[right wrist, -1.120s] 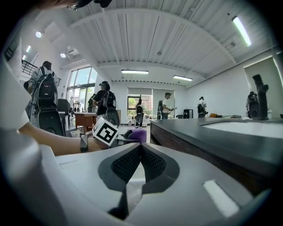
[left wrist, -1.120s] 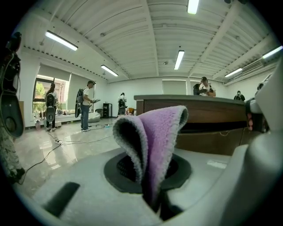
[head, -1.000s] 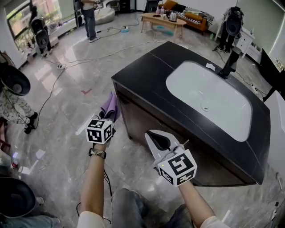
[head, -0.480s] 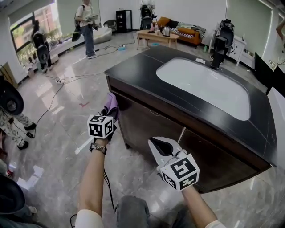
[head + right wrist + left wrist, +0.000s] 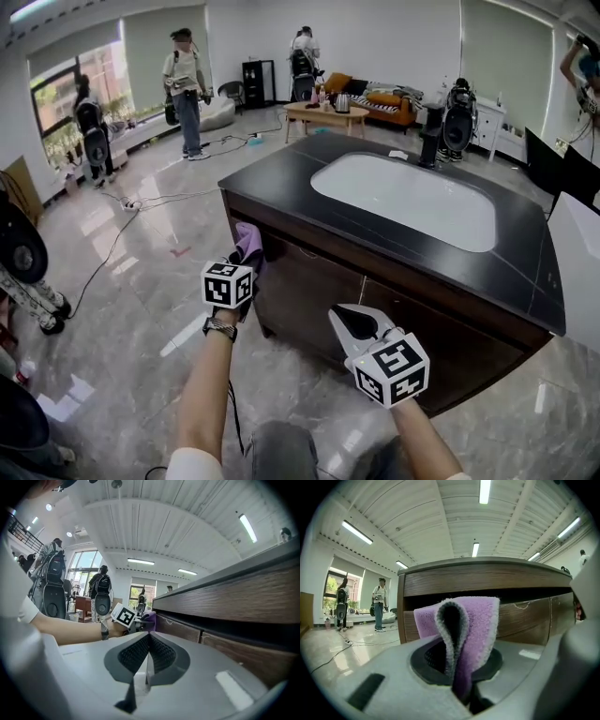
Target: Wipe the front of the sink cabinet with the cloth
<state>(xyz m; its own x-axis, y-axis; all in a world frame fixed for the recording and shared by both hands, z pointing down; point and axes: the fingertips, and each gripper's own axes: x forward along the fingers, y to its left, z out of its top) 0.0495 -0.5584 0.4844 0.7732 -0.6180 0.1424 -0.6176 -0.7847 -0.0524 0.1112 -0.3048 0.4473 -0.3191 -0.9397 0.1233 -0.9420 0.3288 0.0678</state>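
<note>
My left gripper (image 5: pixel 242 264) is shut on a folded purple cloth (image 5: pixel 248 241), which stands up between its jaws. It is held at the left end of the dark wood cabinet front (image 5: pixel 323 281); I cannot tell whether cloth and wood touch. In the left gripper view the cloth (image 5: pixel 476 620) rises from the left gripper (image 5: pixel 461 692) with the cabinet front (image 5: pixel 487 581) just ahead. My right gripper (image 5: pixel 345 317) hangs lower, before the cabinet's middle, shut and empty. The right gripper view shows the right gripper (image 5: pixel 148 641), the cloth (image 5: pixel 149 617) and the cabinet front (image 5: pixel 225 606).
A black countertop (image 5: pixel 281 173) with a white basin (image 5: pixel 403 197) and a black faucet (image 5: pixel 429 139) tops the cabinet. Cables (image 5: pixel 141 202) trail over the glossy floor at left. Several people (image 5: pixel 186 89) stand far back near a coffee table (image 5: pixel 323 114) and sofa.
The head view has dropped lower and now faces the cabinet front more squarely. Both grippers have moved nearer the cabinet, the left one carrying the cloth to its left end.
</note>
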